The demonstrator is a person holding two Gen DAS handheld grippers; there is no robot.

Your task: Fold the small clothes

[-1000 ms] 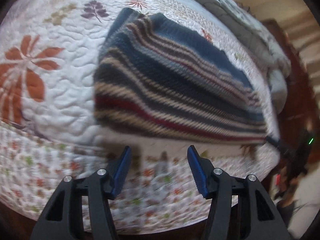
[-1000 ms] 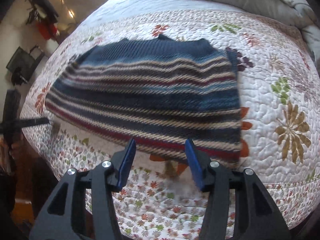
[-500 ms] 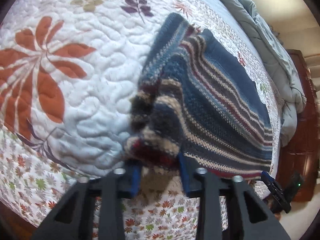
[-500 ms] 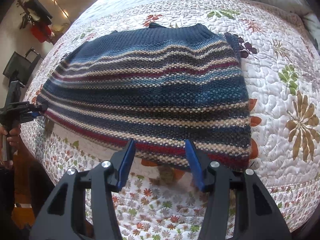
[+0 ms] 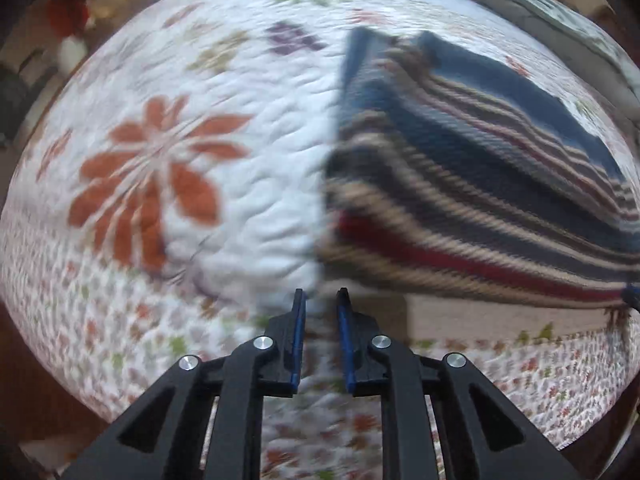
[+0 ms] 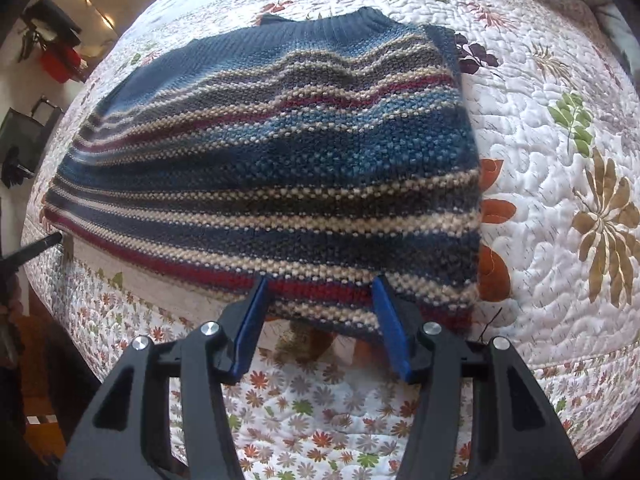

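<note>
Item: striped sweater (image 6: 272, 168), knitted in blue, cream and red bands, lying on the flowered quilt (image 6: 560, 128) of a bed. Its collar points away from us and its hem sits nearest the quilt's front edge. It lies nearly flat, with slight ripples toward the collar.

Left gripper (image 5: 322, 300): half a second ago we had it pinched on the sweater's left hem corner, with wool bunched between the fingers. Now we see it beside that corner, fingers drawn to a narrow gap with nothing in it. The left view is heavily blurred, so we cannot tell whether the tips touch the quilt. The sweater's left edge (image 5: 340, 184) lies just to the right of the fingertips, and the corner looks slightly raised, though blur makes this uncertain.

Right gripper (image 6: 320, 300): fingers spread wide, straddling the hem near the sweater's right corner. It has moved closer over the last second; the hem now sits between the blue pads (image 6: 390, 320), with no squeeze on the cloth yet.

Assessment: we judge the left corner grip to be lost or let go, so no fold has begun. The sweater remains spread out on the quilt. We would expect both hem corners to need gripping before the hem can be carried toward the collar.
</note>
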